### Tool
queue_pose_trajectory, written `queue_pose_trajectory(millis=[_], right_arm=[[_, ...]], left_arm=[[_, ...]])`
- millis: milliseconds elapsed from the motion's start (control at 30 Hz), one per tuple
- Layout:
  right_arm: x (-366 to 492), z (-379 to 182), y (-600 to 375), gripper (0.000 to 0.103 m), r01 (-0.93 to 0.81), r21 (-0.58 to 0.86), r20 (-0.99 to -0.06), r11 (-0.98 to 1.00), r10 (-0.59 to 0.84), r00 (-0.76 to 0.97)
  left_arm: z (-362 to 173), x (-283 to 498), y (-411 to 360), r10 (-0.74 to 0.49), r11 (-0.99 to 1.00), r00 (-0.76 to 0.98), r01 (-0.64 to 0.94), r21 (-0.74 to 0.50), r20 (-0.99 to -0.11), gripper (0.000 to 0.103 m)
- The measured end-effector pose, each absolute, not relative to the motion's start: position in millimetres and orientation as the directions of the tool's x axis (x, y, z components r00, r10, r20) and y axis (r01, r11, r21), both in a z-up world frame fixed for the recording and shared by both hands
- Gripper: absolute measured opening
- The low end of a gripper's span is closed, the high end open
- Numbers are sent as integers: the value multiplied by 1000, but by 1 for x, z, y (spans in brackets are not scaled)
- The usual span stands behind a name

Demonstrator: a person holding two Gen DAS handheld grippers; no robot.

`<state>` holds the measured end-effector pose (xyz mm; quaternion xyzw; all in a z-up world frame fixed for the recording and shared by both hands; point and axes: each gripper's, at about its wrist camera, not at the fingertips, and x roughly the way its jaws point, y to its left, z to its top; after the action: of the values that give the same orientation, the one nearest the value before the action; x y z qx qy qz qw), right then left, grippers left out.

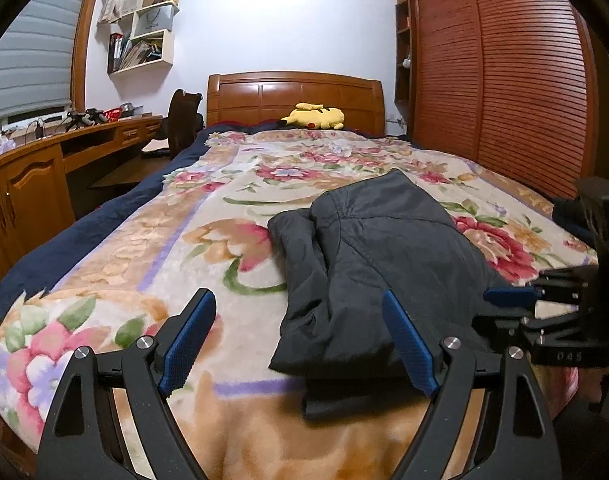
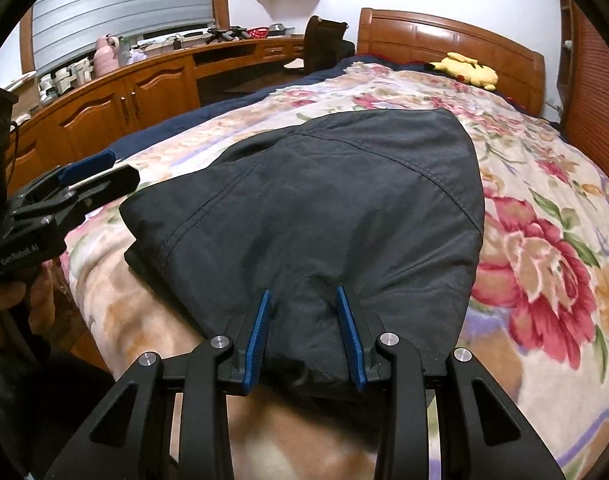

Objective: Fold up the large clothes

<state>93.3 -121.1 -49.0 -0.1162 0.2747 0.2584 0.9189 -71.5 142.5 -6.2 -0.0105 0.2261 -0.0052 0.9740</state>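
Observation:
A dark grey garment (image 1: 384, 232) lies folded on the floral blanket (image 1: 208, 216) of a bed, its near edge at the foot end. My left gripper (image 1: 298, 300) stands open and wide at the garment's near left corner; the right finger overlaps the cloth and the left one hangs over the blanket. In the right wrist view my right gripper (image 2: 303, 292) is shut on a bunched fold of the garment (image 2: 324, 184) at its near edge, and the cloth puckers between the blue pads. The left gripper (image 2: 100, 168) shows at the left, the right gripper (image 1: 512, 296) at the right edge.
A yellow plush toy (image 1: 314, 116) lies by the wooden headboard (image 1: 296, 96). A long wooden desk (image 1: 104, 136) and a dark chair (image 1: 182, 120) run along the left of the bed. Slatted wardrobe doors (image 1: 496, 72) stand on the right. A hand (image 2: 8, 300) holds the left gripper.

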Motion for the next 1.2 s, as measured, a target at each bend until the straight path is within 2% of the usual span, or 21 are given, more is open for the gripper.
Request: queue_pose_trajectory(millis=[267, 367, 533, 667, 800, 1033, 1200], right_arm=[[79, -37, -115, 40, -564, -167, -578, 809, 383, 720], [77, -22, -125, 40, -587, -147, -578, 796, 412, 704], [76, 4, -152, 40, -583, -151, -511, 799, 441, 737], [98, 7, -168, 41, -542, -162, -513, 824, 399, 760], [133, 1, -176, 47, -501, -149, -540, 853, 354, 764], [192, -6, -160, 48, -491, -112, -579, 864, 345, 739], [224, -4, -155, 59, -506, -55, -567, 861, 390, 725]], left_arm=[[-9, -83, 146, -38, 999, 883, 34, -18, -468, 86], [-9, -85, 143, -44, 999, 881, 48, -4, -471, 86], [-14, -83, 141, -53, 998, 867, 64, 6, -496, 86], [-22, -80, 137, -53, 997, 850, 73, 17, -525, 86], [-30, -76, 136, -50, 997, 830, 70, 15, -555, 86], [-50, -65, 136, -12, 998, 786, 42, 35, -618, 86], [-55, -65, 142, -26, 1000, 776, 31, -2, -630, 86]])
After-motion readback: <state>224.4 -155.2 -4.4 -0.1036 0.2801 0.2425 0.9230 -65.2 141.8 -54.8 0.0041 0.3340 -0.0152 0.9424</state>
